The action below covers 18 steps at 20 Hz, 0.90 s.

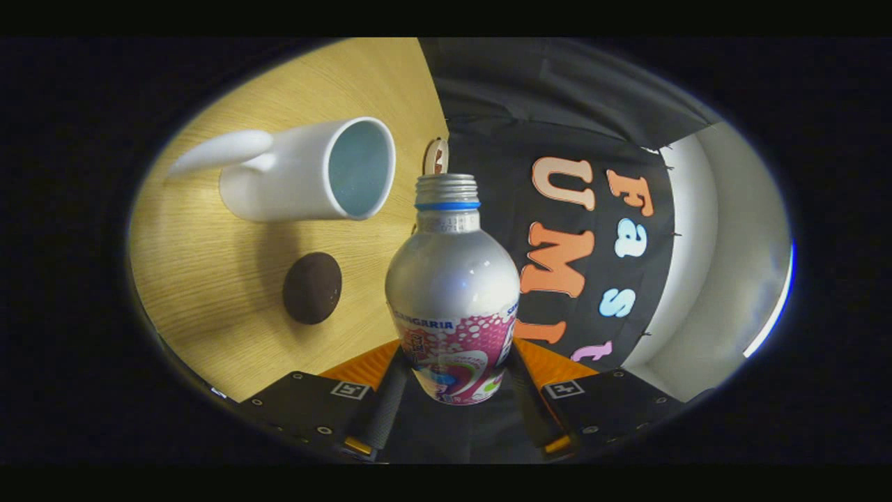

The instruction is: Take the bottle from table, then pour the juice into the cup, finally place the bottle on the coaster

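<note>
Gripper view: gripper (453, 380) clenched on uncapped bottle (453, 279), neck pointing forward beside the cup's (313, 174) mouth.

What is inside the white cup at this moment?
The cup shows a pale interior wall with no juice visible; its bottom is out of sight. The bottle, cap off, is gripped between the fingers of the hand-held gripper, its mouth short of the cup.

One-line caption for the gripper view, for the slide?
Gripper shut on uncapped bottle, tilted toward white cup beyond dark coaster on wooden table.
</note>
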Available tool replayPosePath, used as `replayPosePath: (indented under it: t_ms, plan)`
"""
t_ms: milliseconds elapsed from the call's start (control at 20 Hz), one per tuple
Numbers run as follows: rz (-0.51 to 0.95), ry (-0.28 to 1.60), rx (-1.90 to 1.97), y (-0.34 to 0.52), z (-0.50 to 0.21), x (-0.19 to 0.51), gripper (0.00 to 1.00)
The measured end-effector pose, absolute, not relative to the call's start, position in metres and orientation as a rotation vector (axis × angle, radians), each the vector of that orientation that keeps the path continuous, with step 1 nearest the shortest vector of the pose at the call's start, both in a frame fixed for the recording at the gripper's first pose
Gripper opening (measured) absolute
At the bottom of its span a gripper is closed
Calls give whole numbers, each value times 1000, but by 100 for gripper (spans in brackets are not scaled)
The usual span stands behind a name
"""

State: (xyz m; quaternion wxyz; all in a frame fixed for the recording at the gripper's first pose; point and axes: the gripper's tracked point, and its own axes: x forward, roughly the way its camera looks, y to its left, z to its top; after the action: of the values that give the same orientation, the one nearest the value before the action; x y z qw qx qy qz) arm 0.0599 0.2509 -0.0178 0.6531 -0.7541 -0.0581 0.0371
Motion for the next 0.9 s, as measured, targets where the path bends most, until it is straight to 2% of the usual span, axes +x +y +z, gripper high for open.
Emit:
replayPosePath:
  t_ms: [900]
  plan:
    - [99,-137,-1837,257,-14,70,75]
